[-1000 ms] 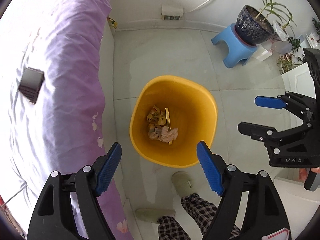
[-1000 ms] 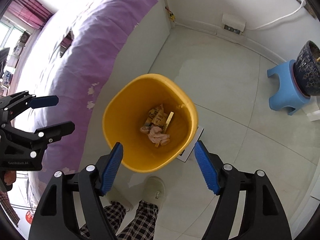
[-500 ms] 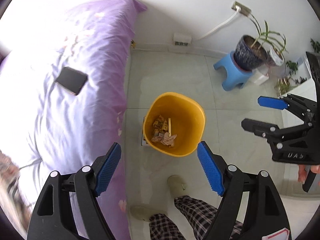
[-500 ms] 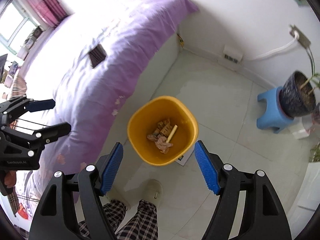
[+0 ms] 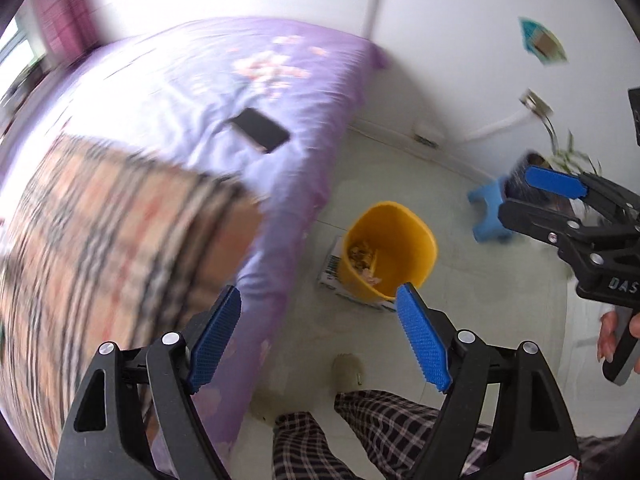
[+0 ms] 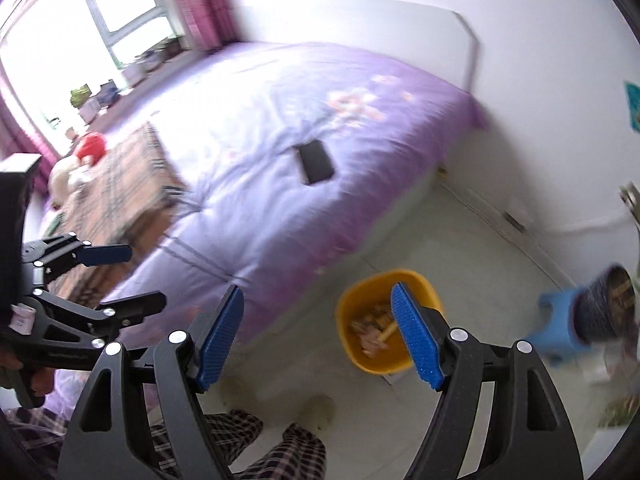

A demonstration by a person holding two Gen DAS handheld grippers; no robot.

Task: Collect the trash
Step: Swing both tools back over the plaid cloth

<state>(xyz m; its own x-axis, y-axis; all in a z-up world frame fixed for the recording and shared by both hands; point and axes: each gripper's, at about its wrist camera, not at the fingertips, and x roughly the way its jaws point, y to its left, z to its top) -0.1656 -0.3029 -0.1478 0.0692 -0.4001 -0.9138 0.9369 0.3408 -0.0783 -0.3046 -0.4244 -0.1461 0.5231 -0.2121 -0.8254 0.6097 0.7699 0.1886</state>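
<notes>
A yellow trash bin [image 5: 416, 240] stands on the floor beside the bed, with wrappers and crumpled paper [image 5: 362, 254] inside; it also shows in the right wrist view [image 6: 360, 344]. My left gripper [image 5: 316, 338] is open and empty, high above the floor near the bed edge. My right gripper [image 6: 318, 338] is open and empty too, raised above the bin. The right gripper also appears at the right edge of the left wrist view [image 5: 536, 200], and the left gripper at the left of the right wrist view [image 6: 120, 276].
A bed with a purple cover [image 5: 208, 92] fills the left, with a black phone [image 5: 258, 130] and a plaid blanket [image 5: 100, 232] on it. A blue stool [image 5: 490, 212] carries a dark plant pot [image 6: 608, 304]. A flat box [image 5: 332, 272] lies under the bin. My slippered feet [image 5: 348, 368] are below.
Both grippers have risen and tilted up away from the bin. The bin looks smaller and farther, and the bed, phone, blanket and window have come into view. Both stay open.
</notes>
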